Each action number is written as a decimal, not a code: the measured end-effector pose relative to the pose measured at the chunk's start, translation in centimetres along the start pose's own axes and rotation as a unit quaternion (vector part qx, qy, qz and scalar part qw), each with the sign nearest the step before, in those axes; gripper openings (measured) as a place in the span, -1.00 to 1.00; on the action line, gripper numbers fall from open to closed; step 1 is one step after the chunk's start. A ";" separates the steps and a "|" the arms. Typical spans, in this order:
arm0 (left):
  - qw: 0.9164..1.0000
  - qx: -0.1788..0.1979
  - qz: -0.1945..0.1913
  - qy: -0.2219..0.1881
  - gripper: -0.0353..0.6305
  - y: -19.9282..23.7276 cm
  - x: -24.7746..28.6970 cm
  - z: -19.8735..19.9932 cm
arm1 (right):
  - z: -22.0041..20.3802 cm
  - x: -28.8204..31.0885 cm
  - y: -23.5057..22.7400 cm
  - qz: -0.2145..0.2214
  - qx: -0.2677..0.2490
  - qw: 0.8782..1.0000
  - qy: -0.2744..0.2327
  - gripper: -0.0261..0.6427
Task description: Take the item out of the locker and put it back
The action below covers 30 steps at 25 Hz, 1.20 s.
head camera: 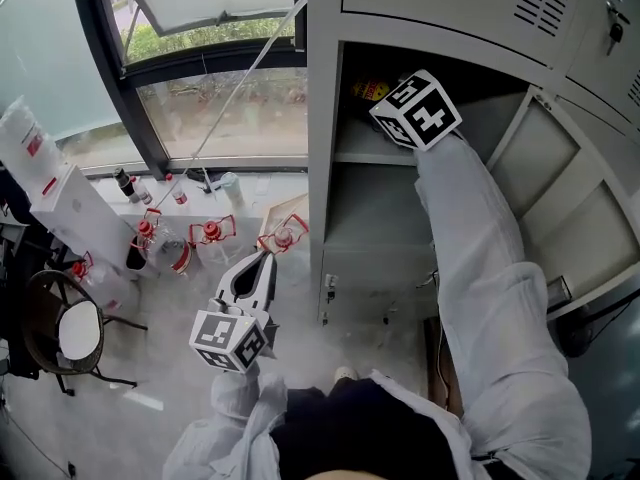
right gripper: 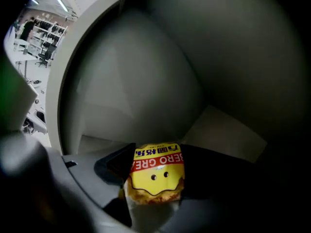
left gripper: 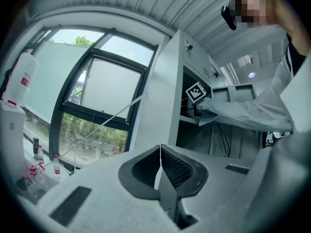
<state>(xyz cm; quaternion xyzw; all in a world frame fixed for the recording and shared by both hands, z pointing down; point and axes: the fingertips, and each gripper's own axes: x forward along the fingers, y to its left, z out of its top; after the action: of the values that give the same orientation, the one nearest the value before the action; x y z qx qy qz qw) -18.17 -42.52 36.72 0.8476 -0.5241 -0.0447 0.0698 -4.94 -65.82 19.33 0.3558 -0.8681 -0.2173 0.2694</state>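
Observation:
A yellow snack packet (right gripper: 155, 178) with red and black print sits between the jaws of my right gripper (right gripper: 156, 160), which is shut on it. That gripper (head camera: 385, 96) reaches into the dark upper compartment of the grey locker (head camera: 325, 118), just above the shelf; a bit of the yellow packet (head camera: 368, 90) shows beside the marker cube. The locker's door (head camera: 565, 203) hangs open to the right. My left gripper (head camera: 266, 258) hangs low outside the locker, over the floor, shut with nothing in it; its pads (left gripper: 170, 166) meet edge to edge.
Several red-capped bottles (head camera: 210, 233) stand on the floor below the window (head camera: 230, 108). A round chair (head camera: 62, 330) and a white box (head camera: 65, 203) are at the left. A lower locker compartment (head camera: 375, 218) is open below the shelf.

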 end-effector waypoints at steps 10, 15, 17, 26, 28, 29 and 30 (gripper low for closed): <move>0.999 -0.002 0.038 0.000 -0.86 1.8 -1.0 -0.4 | -1.9 3.9 -0.3 0.051 0.008 0.998 0.039 -0.06; 0.999 -0.004 0.049 0.003 -0.86 2.2 -1.5 -0.8 | -2.3 4.6 0.0 0.075 0.007 0.996 0.055 -0.03; 0.999 -0.007 0.049 0.002 -0.86 2.2 -1.5 -0.8 | -2.3 4.7 -0.1 0.073 0.006 0.996 0.056 -0.02; 0.999 -0.007 0.046 0.001 -0.86 1.5 -1.8 -1.0 | -1.8 4.5 -0.8 0.019 -0.038 0.998 0.046 0.32; 0.999 -0.006 0.045 0.002 -0.86 1.4 -1.9 -1.1 | -1.8 4.3 -0.9 0.011 -0.048 0.998 0.043 0.34; 0.999 -0.006 0.046 0.002 -0.86 1.4 -2.1 -1.1 | -1.7 4.2 -0.9 0.009 -0.051 0.998 0.040 0.36; 0.999 -0.007 0.046 0.002 -0.86 1.5 -2.2 -1.1 | -1.7 4.1 -0.8 0.007 -0.054 0.998 0.037 0.36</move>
<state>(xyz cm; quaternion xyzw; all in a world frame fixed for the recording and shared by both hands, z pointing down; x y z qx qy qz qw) -20.28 -41.10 38.05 0.8221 -0.5622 -0.0431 0.0787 -5.97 -69.73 21.42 0.3420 -0.8470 -0.2488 0.3221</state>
